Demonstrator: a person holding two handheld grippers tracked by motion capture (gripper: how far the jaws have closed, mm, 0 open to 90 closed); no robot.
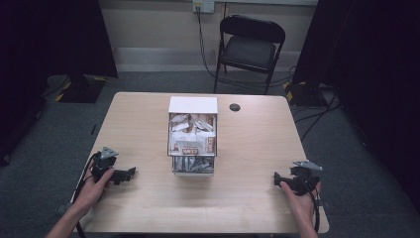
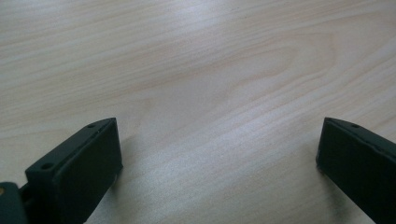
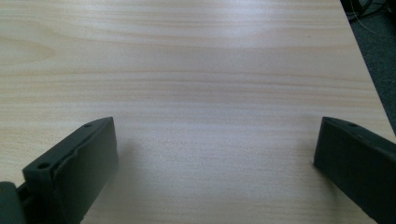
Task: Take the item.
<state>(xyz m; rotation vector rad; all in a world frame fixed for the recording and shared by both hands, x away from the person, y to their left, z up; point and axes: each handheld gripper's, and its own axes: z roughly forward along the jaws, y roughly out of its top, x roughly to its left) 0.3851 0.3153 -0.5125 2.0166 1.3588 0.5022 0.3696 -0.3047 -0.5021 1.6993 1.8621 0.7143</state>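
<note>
A small open box [image 1: 216, 135] stands at the middle of the wooden table [image 1: 148, 119], its white lid [image 1: 193, 105] folded back on the far side. Several white and brown packets [image 1: 192, 139] fill it. My left gripper [image 1: 128, 173] rests on the table near the front left, held by a hand, with its jaws pointing right toward the box. In the left gripper view the left gripper [image 2: 219, 126] is open over bare wood. My right gripper [image 1: 277, 178] rests near the front right and points left. Its own view shows the right gripper [image 3: 217, 123] open, with nothing between its jaws.
A black round grommet [image 1: 235, 107] sits in the tabletop to the right of the lid. A black folding chair [image 1: 250, 47] stands behind the table, with cables on the floor around it. The table's right edge [image 3: 362, 70] lies beyond the right gripper's jaws.
</note>
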